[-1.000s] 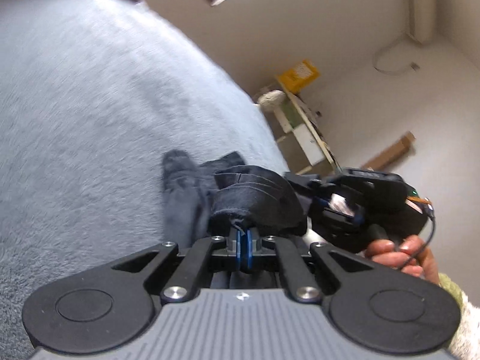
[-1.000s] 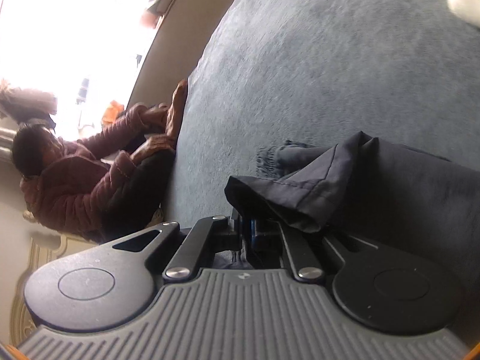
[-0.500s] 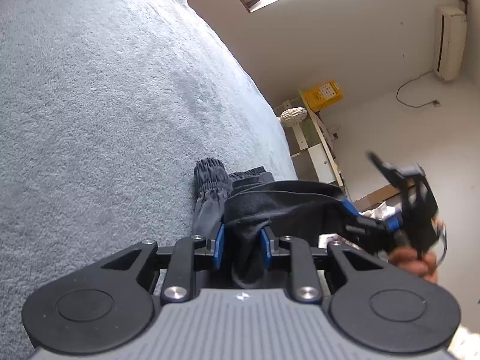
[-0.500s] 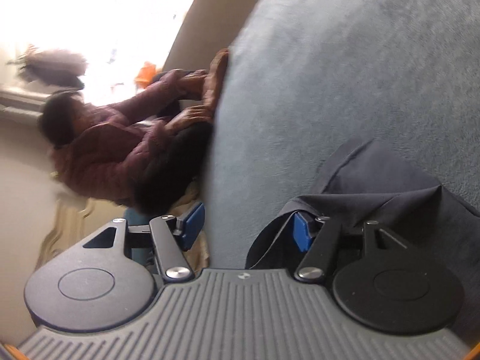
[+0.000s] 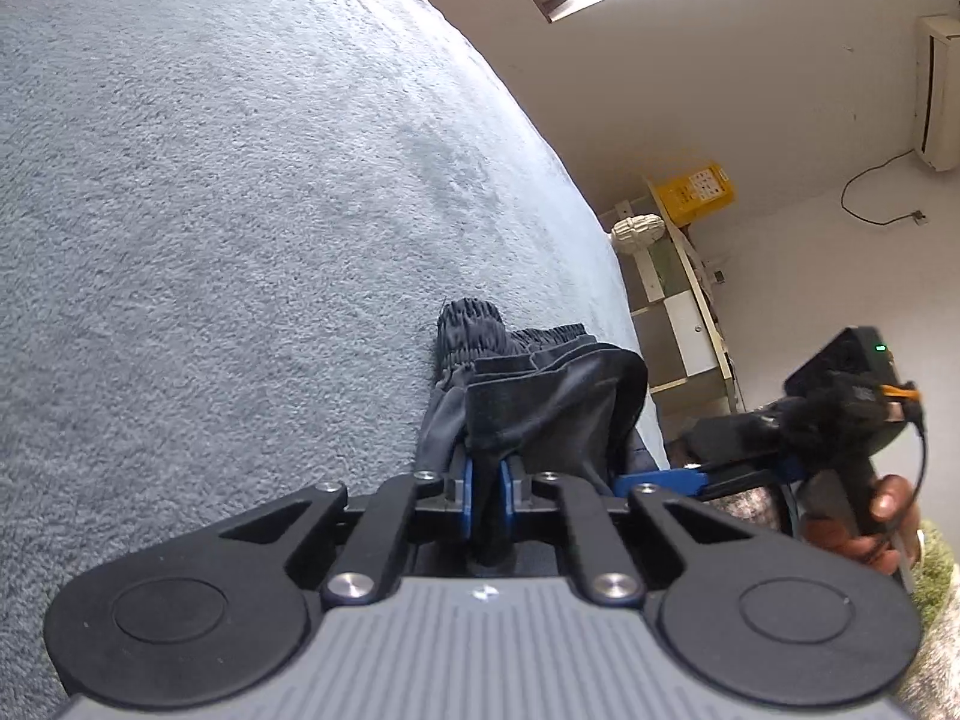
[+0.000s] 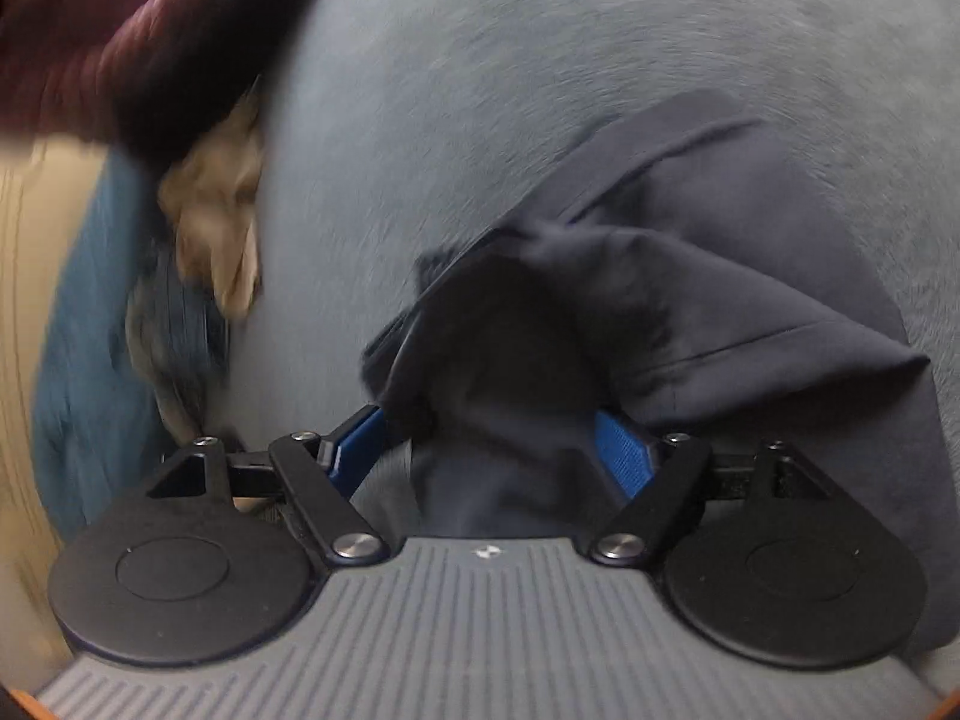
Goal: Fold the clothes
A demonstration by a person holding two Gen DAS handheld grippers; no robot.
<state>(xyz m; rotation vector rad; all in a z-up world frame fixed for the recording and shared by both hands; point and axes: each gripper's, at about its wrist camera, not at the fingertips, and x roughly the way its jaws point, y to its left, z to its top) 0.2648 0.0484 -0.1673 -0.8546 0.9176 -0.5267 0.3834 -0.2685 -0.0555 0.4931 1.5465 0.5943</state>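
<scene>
The dark navy fabric garment with a gathered elastic waistband (image 5: pixel 540 384) is lying bunched on the grey-blue plush carpet (image 5: pixel 240 210), near the carpet's edge. The left claw (image 5: pixel 487 495) is pinching a fold of this garment between its blue pads (image 5: pixel 467 495), pressed nearly together on the cloth. Just right of the garment, the right claw (image 6: pixel 492 450) is sitting with its fingers spread wide, the cloth draping loosely between them without being gripped. Beyond the carpet's edge, a yellow box (image 5: pixel 699 192) is resting on a pale shelf unit (image 5: pixel 678 324).
</scene>
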